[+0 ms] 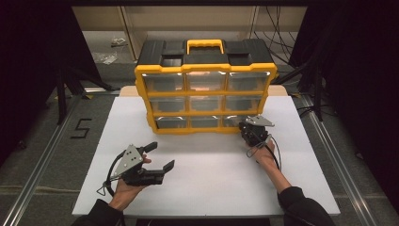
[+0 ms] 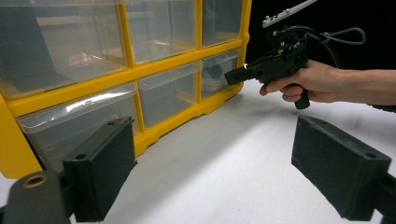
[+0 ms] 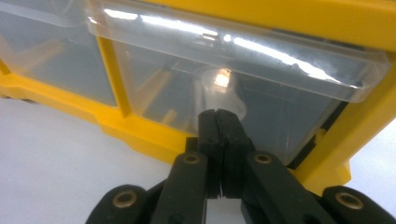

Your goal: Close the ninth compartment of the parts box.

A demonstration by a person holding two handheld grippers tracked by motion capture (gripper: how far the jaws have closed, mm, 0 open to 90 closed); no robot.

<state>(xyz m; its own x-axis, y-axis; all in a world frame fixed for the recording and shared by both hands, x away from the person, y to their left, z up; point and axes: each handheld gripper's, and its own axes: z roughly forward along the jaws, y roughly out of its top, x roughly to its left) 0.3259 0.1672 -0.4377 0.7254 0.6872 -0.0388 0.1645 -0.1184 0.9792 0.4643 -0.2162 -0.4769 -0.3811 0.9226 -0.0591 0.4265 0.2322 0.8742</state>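
The right gripper (image 3: 217,116), at the bottom centre of its own view, is being held with its jaws pressed together against the front of the bottom right drawer (image 3: 243,93) of the yellow cabinet (image 1: 205,96); whether a handle or tab is being pinched between them cannot be told. A slip is being risked here: the clear plastic is smooth, so a pull could be lost off the front, or the light cabinet could be dragged forward across the white table (image 1: 211,174) (nothing is bracing it). The left gripper (image 1: 160,157) is being held wide and empty at the lower left of the high view, well apart from the cabinet. The nine clear drawers are being seen as mostly empty; something small and pale is glinting inside the bottom right one, too blurred to name.
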